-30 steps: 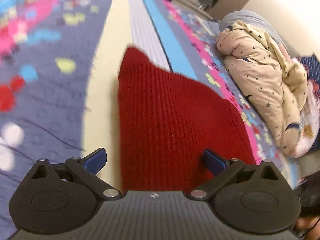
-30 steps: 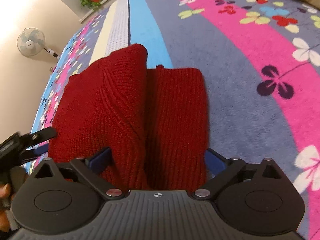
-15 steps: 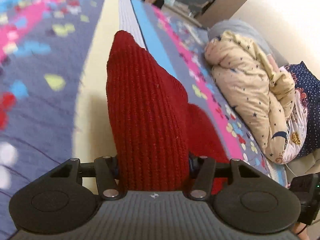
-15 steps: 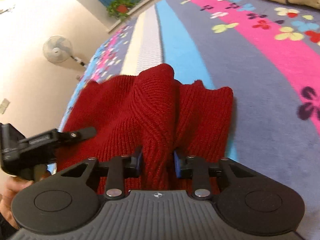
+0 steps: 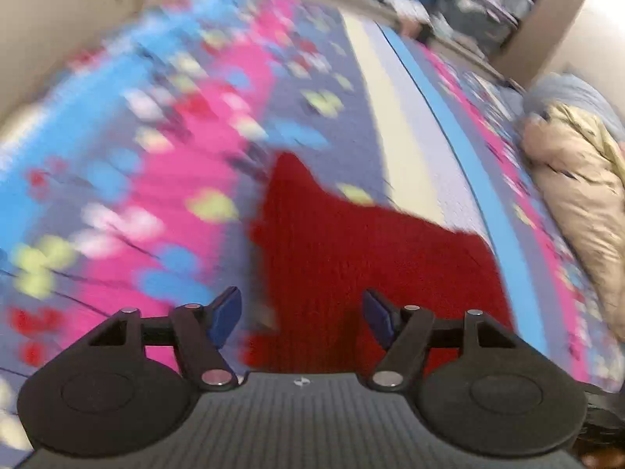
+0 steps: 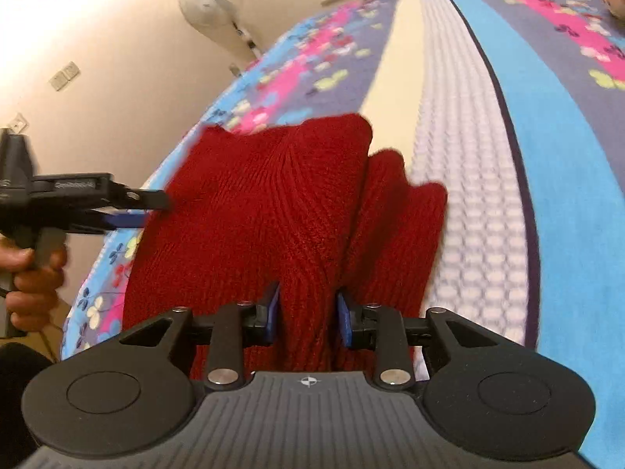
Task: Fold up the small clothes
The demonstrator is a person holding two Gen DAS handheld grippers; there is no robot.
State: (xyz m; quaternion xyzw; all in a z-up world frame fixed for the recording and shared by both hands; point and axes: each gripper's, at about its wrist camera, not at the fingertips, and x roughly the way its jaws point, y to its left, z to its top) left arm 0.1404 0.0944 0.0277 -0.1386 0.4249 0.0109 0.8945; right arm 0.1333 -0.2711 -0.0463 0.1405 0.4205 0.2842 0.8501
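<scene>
A red knitted garment (image 6: 273, 211) lies on a bed covered by a bedspread (image 6: 554, 164) striped in blue, cream and grey with bands of pink flowers. Seen from the right wrist, the right gripper (image 6: 306, 314) pinches a raised ridge of the knit between its blue-padded fingers (image 6: 271, 312), the jaws drawn narrow with the wool bunched up between them; the fabric rises from the pinch in a fold, and a second, lower lobe of red cloth sits just to its right, beside the textured grey stripe. At the left edge of that view the left gripper (image 6: 152, 205) reaches in level with the garment's near left edge, its dark tips at the wool, with the person's hand (image 6: 33, 281) wrapped around its handle below. The left wrist view is heavily smeared by motion: there the left gripper (image 5: 300, 318) stands with its jaws wide apart and nothing between the blue pads (image 5: 224, 314), while the red garment (image 5: 363, 258) spreads flat across the bedspread (image 5: 164, 179) ahead of it. A beige star-printed quilt (image 5: 578, 195) is heaped at the right side of the bed, well apart from the garment. A standing fan (image 6: 213, 0) is by the cream wall beyond the bed's far corner.
</scene>
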